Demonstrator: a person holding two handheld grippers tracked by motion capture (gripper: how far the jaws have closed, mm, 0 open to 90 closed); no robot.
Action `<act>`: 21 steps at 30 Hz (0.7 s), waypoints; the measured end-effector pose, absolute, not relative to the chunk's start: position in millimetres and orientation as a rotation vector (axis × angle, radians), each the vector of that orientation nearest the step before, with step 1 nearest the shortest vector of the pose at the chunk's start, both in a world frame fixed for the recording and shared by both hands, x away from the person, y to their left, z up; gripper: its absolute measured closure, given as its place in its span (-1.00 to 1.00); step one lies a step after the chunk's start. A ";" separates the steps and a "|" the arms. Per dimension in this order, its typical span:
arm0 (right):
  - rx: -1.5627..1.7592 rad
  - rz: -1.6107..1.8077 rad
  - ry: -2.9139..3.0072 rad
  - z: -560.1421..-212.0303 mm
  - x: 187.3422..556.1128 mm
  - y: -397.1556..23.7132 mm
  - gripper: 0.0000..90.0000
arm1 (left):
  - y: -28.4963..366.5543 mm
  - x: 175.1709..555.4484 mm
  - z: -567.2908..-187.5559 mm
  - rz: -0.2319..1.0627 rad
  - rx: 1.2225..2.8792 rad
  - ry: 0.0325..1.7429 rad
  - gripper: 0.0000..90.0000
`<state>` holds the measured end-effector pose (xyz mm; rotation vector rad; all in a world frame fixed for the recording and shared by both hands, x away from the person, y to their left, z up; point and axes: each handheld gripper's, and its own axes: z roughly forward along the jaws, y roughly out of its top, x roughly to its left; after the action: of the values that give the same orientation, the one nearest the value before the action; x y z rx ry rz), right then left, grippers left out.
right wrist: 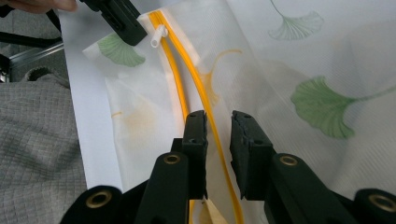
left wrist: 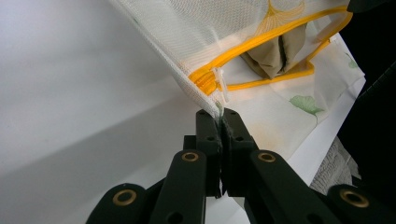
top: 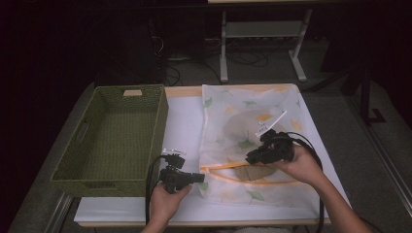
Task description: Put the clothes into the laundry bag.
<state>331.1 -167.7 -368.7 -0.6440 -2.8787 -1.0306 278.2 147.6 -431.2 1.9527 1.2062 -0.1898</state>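
Pinching the corner of the mesh laundry bag (left wrist: 261, 28), the left gripper (left wrist: 221, 114) is clamped tight on the fabric just below the white zipper pull (left wrist: 219, 84), at the centre of the left gripper view. The bag is lying flat on the white table (top: 184, 121), right of centre in the high view, with one green basket (top: 114, 138) sitting at the left. Its orange zipper (right wrist: 187, 88) is running lengthwise from the pinched corner toward the right gripper (right wrist: 218, 122), whose jaws are standing apart astride the zipper line, gripping nothing. A beige garment (left wrist: 275, 51) is showing through the opening. Counting: one bag, one zipper, one garment, one basket, two grippers. The left hand (top: 167, 196) is nearer the zipper's closed end.
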 end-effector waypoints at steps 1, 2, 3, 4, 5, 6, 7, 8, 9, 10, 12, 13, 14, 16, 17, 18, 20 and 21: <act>-0.636 -1.029 -2.882 -367.7 330.5 -164.7 0.67 | 147.9 278.2 -431.0 -0.190 1.953 1.206 0.94; -0.629 -1.030 -2.883 -367.3 330.3 -162.8 0.67 | 148.2 278.3 -431.1 -0.189 1.954 1.205 0.94; -0.623 -1.025 -2.884 -366.8 329.9 -161.0 0.67 | 148.7 278.4 -431.2 -0.188 1.952 1.208 0.94; -0.603 -1.024 -2.894 -365.7 329.1 -156.0 0.67 | 149.2 278.5 -431.3 -0.189 1.952 1.207 0.94; -0.603 -1.024 -2.894 -365.7 329.1 -156.0 0.67 | 149.3 278.5 -431.2 -0.190 1.952 1.207 0.94; -0.596 -1.030 -2.895 -365.4 329.0 -154.7 0.67 | 149.4 278.5 -431.2 -0.188 1.954 1.205 0.94; -0.595 -1.026 -2.893 -364.5 328.6 -152.7 0.67 | 149.5 278.5 -431.1 -0.189 1.954 1.205 0.94; -0.595 -1.023 -2.892 -364.2 328.3 -151.7 0.67 | 149.5 278.5 -431.0 -0.190 1.953 1.205 0.94; -0.589 -1.026 -2.897 -364.1 328.5 -150.5 0.67 | 149.4 278.4 -431.0 -0.189 1.952 1.203 0.94; -0.591 -1.022 -2.896 -363.7 328.4 -149.8 0.66 | 149.3 278.2 -431.0 -0.188 1.953 1.202 0.94; -0.588 -1.017 -2.899 -364.1 328.9 -148.6 0.66 | 149.1 277.9 -431.2 -0.188 1.955 1.200 0.94; -0.587 -1.014 -2.901 -364.3 328.8 -148.0 0.66 | 149.0 277.7 -431.1 -0.187 1.956 1.199 0.94; -0.589 -1.011 -2.902 -364.2 328.5 -147.6 0.66 | 149.0 277.5 -431.0 -0.185 1.959 1.197 0.94; -0.584 -1.013 -2.902 -364.3 328.2 -146.9 0.66 | 148.9 277.3 -430.8 -0.184 1.958 1.198 0.94; -0.583 -1.010 -2.904 -364.4 328.1 -146.7 0.66 | 148.9 277.3 -430.8 -0.184 1.958 1.198 0.94; -0.581 -1.011 -2.905 -364.4 328.3 -146.7 0.66 | 149.1 277.4 -430.7 -0.185 1.959 1.198 0.94; -0.585 -1.012 -2.904 -364.4 328.3 -146.8 0.65 | 149.0 277.4 -430.3 -0.184 1.959 1.197 0.94; -0.586 -1.012 -2.904 -364.5 328.4 -146.9 0.65 | 148.9 277.3 -430.2 -0.185 1.959 1.196 0.94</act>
<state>328.4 -146.9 -364.5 -0.5859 -2.9040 -1.0124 277.3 148.9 -430.2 1.9590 1.1963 -0.1845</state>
